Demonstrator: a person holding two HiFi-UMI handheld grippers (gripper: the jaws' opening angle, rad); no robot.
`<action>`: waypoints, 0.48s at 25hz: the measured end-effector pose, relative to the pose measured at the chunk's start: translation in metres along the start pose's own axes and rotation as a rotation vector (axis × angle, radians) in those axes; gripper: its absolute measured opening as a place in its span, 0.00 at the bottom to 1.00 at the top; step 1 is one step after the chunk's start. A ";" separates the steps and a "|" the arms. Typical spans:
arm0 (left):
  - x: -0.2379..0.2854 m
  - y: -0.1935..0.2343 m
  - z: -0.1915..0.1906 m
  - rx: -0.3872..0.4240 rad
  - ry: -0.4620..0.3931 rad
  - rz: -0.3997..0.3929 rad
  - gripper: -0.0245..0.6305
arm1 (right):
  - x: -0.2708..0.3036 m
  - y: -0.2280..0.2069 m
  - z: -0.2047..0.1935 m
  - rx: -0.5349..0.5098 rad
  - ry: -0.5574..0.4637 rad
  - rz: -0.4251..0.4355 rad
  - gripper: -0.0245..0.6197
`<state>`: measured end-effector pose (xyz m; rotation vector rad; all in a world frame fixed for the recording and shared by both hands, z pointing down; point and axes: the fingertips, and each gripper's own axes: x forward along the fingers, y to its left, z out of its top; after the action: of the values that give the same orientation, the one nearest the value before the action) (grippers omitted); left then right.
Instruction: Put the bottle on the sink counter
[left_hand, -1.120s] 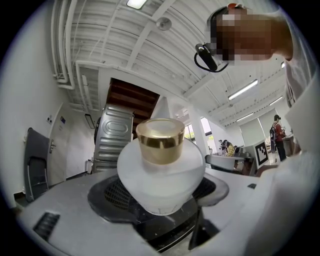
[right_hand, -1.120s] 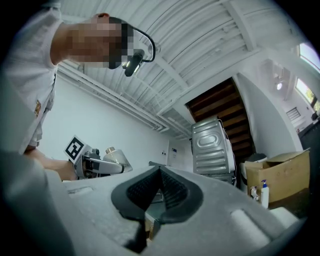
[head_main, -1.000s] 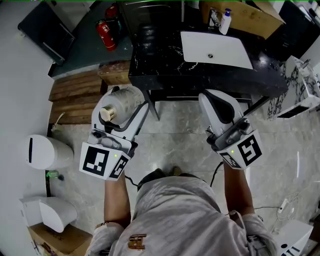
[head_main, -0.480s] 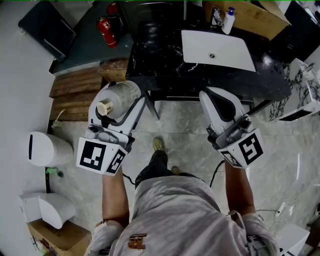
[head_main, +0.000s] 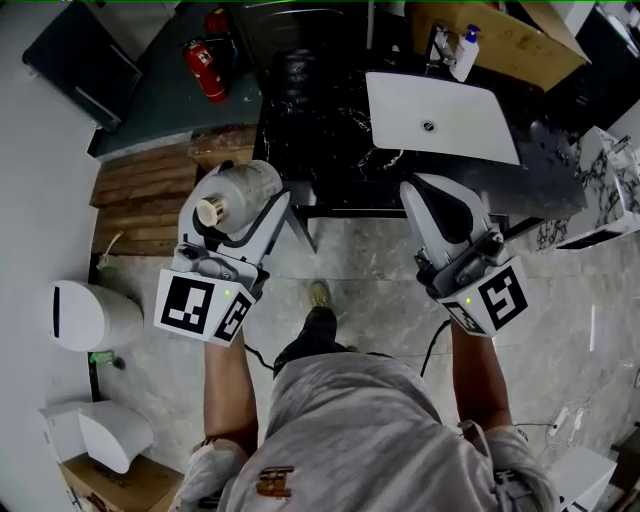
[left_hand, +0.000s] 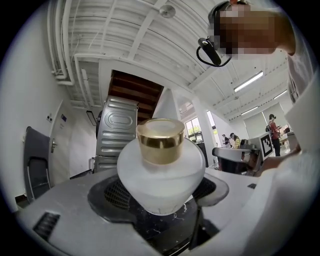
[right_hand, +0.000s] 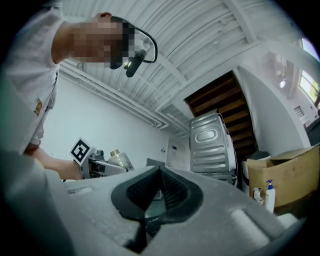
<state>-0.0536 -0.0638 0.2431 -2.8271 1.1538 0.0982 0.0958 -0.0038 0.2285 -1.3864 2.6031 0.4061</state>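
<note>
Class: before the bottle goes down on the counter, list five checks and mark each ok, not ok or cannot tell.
1. Left gripper shut on the bottle: ok.
2. Gold cap seated on the bottle: ok.
3. Bottle above the counter: not ok; in the head view it appears short of the left front corner.
4. Bare counter left of the sink: ok.
5. Right gripper shut, empty, off to the side: ok.

Frosted white bottle (head_main: 248, 188) with gold cap (head_main: 211, 212), black white-veined counter (head_main: 318, 135), white sink (head_main: 462, 100).
</note>
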 end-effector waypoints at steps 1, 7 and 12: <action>0.006 0.008 -0.003 -0.002 0.004 -0.003 0.54 | 0.009 -0.004 -0.004 0.001 0.004 -0.002 0.04; 0.047 0.057 -0.023 -0.009 0.045 -0.033 0.54 | 0.062 -0.030 -0.028 0.006 0.024 -0.028 0.04; 0.081 0.093 -0.044 -0.009 0.081 -0.076 0.54 | 0.107 -0.051 -0.051 0.004 0.048 -0.049 0.04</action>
<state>-0.0594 -0.1908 0.2742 -2.9034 1.0619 -0.0164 0.0777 -0.1308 0.2399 -1.4734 2.5995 0.3644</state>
